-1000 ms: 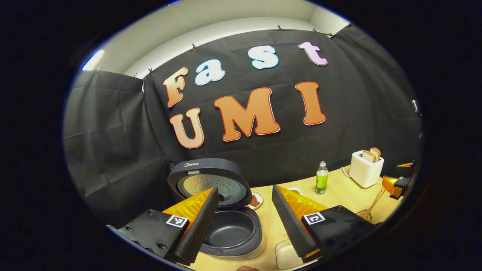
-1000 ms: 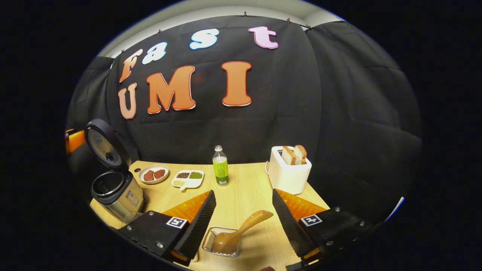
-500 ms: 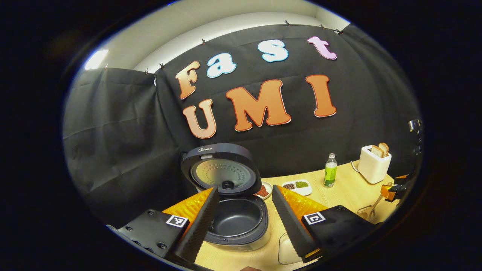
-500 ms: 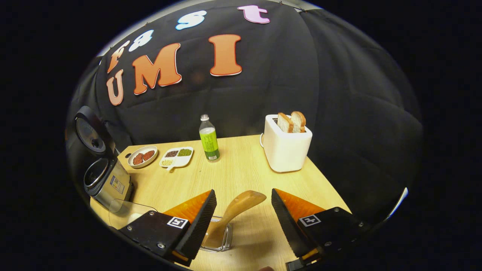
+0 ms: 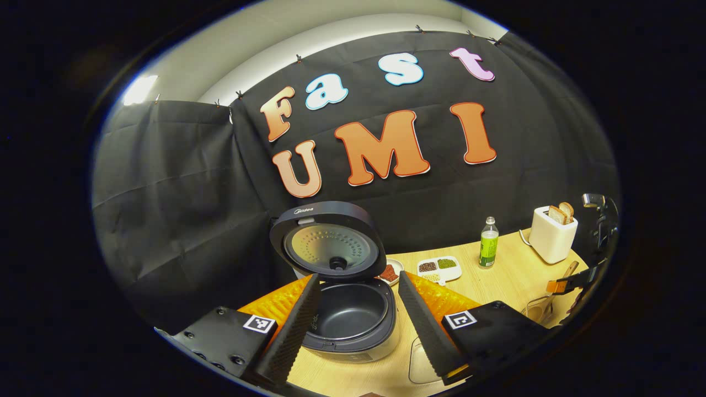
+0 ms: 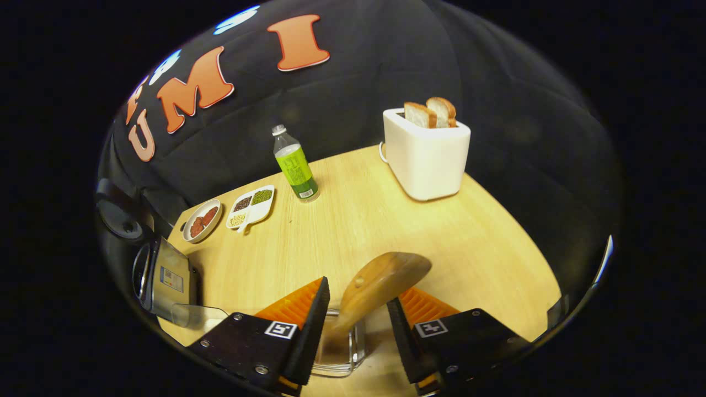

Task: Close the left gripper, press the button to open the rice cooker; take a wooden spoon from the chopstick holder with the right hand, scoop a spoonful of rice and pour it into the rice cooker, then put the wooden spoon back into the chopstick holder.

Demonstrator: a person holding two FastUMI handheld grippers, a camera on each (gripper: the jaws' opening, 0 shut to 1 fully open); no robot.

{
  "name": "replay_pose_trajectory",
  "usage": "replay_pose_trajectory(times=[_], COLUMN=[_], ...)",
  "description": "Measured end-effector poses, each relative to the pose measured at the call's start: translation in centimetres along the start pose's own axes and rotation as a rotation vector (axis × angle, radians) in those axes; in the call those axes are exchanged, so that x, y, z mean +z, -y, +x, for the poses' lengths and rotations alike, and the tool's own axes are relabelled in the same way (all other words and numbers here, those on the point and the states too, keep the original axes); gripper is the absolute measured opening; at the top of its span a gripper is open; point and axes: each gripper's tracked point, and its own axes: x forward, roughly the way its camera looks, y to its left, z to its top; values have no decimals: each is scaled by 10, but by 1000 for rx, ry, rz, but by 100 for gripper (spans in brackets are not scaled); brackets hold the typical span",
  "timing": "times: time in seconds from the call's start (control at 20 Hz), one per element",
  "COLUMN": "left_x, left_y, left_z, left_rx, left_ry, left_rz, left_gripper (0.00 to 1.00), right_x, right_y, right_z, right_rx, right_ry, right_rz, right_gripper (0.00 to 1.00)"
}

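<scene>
Light wooden counter [image 6: 386, 220] carries: open grey rice cooker [image 5: 353, 322], white toaster [image 6: 427, 157], green-labelled plastic bottle [image 6: 295, 165], round plate [image 6: 202, 220], divided white dish [image 6: 251, 205], clear chopstick holder [image 6: 342, 347].

Rice cooker [image 5: 353, 314]: one, lid up
Wooden spoon [image 6: 378, 284]: one
Chopstick holder [image 6: 342, 350]: one
Toaster [image 6: 426, 154]: one
Bread slices [image 6: 430, 113]: two, in the toaster
Bottle [image 6: 294, 164]: one
Round dish [image 6: 202, 220]: one
Divided dish [image 6: 251, 205]: one, three compartments
Clear container [image 6: 196, 317]: one
Table [image 6: 469, 237]: one
</scene>
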Motion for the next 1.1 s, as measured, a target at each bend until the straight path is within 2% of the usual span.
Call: replay_pose_trajectory(times=[0.05,0.1,0.15,0.2,0.25,0.3,0.4,0.6,0.85,0.9,0.95,1.1], left_x=[3,5,6,6,6,4,5,8,8,9,10,15], left_y=[2,3,4,4,6,8,9,10,11,10,10,5], left_z=[2,5,7,8,10,12,17,27,36,37,39,43], left_rx=[-6,-11,-15,-20,-29,-37,-51,-80,-113,-117,-123,-131], left_ry=[4,9,11,11,12,10,8,21,28,32,37,53], left_rz=[-2,0,4,9,11,13,18,18,11,10,8,5], left_gripper=[100,100,96,100,98,97,94,87,87,87,87,87], right_x=[1,1,1,-1,-1,-3,-4,-7,-20,-23,-25,-28], right_y=[-3,1,3,3,2,-1,-9,-15,-12,-12,-13,-13], right_z=[2,2,4,4,3,1,-2,-22,-42,-45,-45,-46], right_rx=[-4,-25,-42,-50,-49,-36,-6,15,21,22,21,3], right_ry=[4,12,12,4,1,-10,-3,70,123,126,128,117], right_rz=[3,-7,-19,-22,-11,8,44,-2,-11,-2,4,12], right_gripper=[58,44,44,31,32,22,20,17,17,13,16,12])
